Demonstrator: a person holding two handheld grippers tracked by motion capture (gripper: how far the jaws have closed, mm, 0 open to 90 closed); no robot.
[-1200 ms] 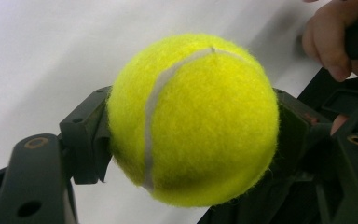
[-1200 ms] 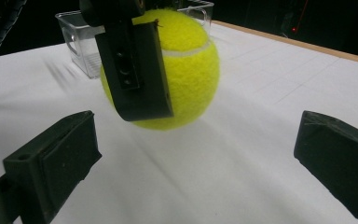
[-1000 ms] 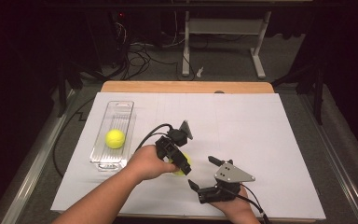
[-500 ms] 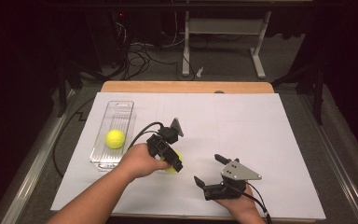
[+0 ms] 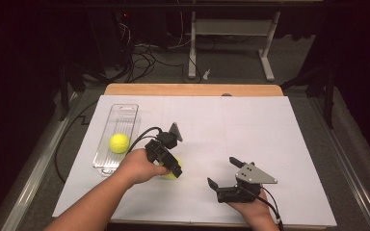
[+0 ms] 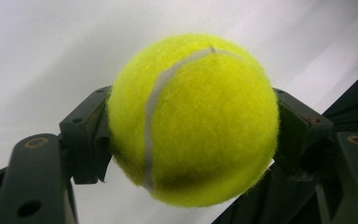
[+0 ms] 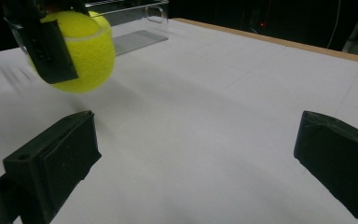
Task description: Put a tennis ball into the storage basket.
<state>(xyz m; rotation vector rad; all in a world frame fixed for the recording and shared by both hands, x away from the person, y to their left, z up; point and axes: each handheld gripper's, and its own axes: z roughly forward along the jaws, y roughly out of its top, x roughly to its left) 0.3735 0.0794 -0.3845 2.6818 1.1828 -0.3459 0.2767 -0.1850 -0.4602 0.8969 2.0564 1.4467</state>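
Yellow tennis ball (image 6: 193,119) clamped in left gripper (image 5: 166,161) jaws, right gripper (image 5: 227,177) resting low, jaws wide.

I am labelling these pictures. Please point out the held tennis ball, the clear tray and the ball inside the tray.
held tennis ball (image 6: 193,119), left gripper view, middle of its felt
clear tray (image 5: 125,111), high view, bare far end
ball in the tray (image 5: 119,143), high view, its top
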